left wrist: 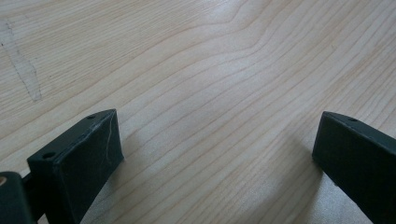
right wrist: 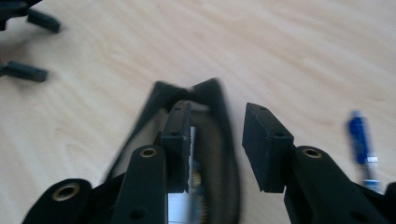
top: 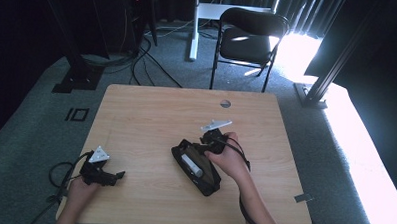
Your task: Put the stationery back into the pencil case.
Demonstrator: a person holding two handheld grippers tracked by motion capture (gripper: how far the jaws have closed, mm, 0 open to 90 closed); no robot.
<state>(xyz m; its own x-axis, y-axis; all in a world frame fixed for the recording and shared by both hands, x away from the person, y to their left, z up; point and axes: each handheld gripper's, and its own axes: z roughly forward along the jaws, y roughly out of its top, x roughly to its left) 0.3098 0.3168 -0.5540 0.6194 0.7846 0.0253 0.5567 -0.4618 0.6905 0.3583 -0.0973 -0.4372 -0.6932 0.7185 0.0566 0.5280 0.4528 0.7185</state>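
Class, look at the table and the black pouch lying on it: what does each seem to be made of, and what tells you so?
Table: light wood or wood-look laminate, smooth matt finish; wavy grain lines show close up. Pouch: probably soft black fabric, matt; its open rim sags and bends beside the right tool. Blur leaves the weave unclear.

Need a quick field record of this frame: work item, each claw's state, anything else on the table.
work item: black pencil case, open, lying at table centre
contents: white item inside, kind unclear
right claw: open, one jaw inside the case opening, the other outside its rim
left claw: open, holds nothing, low over bare wooden table
loose item: blue pen on the table beside the case
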